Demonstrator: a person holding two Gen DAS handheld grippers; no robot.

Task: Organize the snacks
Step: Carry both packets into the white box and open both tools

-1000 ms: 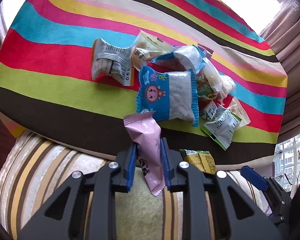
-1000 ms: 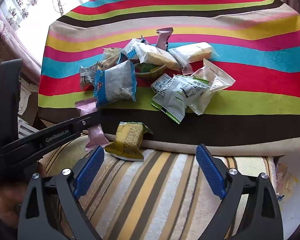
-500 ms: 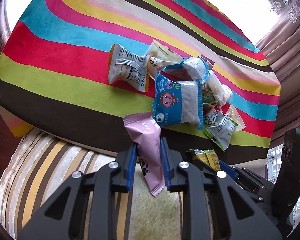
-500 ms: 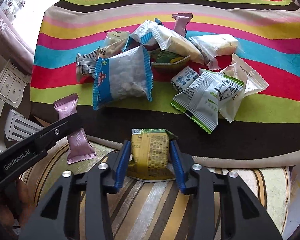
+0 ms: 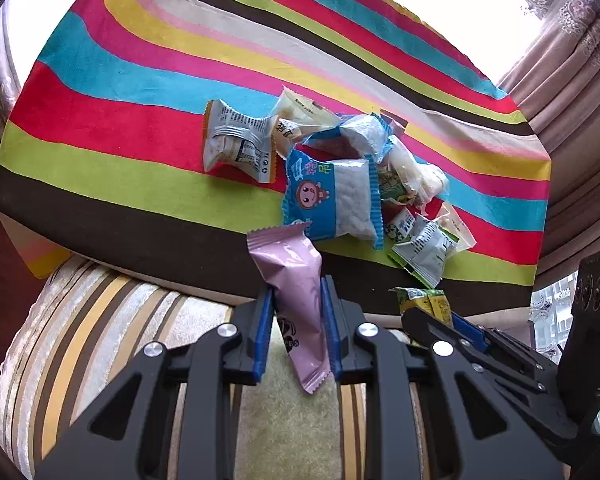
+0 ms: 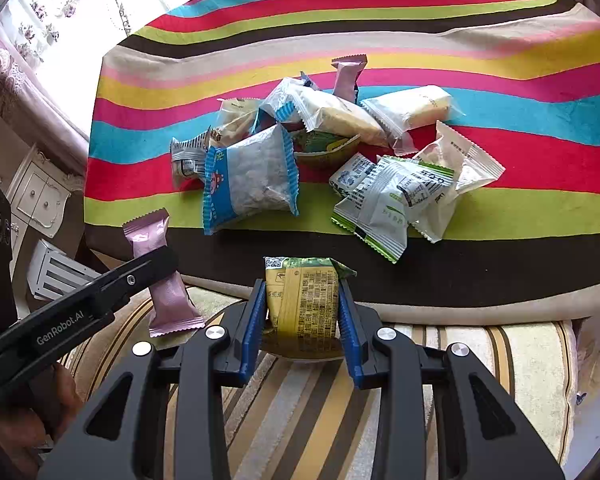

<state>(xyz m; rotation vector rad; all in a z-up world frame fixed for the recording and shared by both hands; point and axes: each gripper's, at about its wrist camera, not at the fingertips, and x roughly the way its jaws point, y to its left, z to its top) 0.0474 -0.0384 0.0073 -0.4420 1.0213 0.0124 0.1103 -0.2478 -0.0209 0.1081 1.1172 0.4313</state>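
Striped in red, blue, green, yellow and brown, the cloth [image 6: 520, 128] covers a low surface by the curtained window [image 5: 572, 40], and a heap of snack packets sits around its middle. Nearest the front edge of that heap lies a blue packet with a cartoon face [image 5: 332, 196], with a green-edged white packet [image 6: 380, 208] to its right and a pale cream bar [image 6: 412, 108] further back. A second pink wrapper [image 6: 348, 76] pokes up at the far side of the pile.

Off the cloth, over the striped cushion [image 6: 500, 360] in front, both tools are loaded. The left gripper [image 5: 296, 320] has its blue pads pressed onto a pink wrapped bar [image 5: 296, 292], which stands tilted between them. Just beside it, the right gripper [image 6: 302, 320] pinches a yellow-green packet [image 6: 304, 300] upright between its pads, printed side towards the camera.
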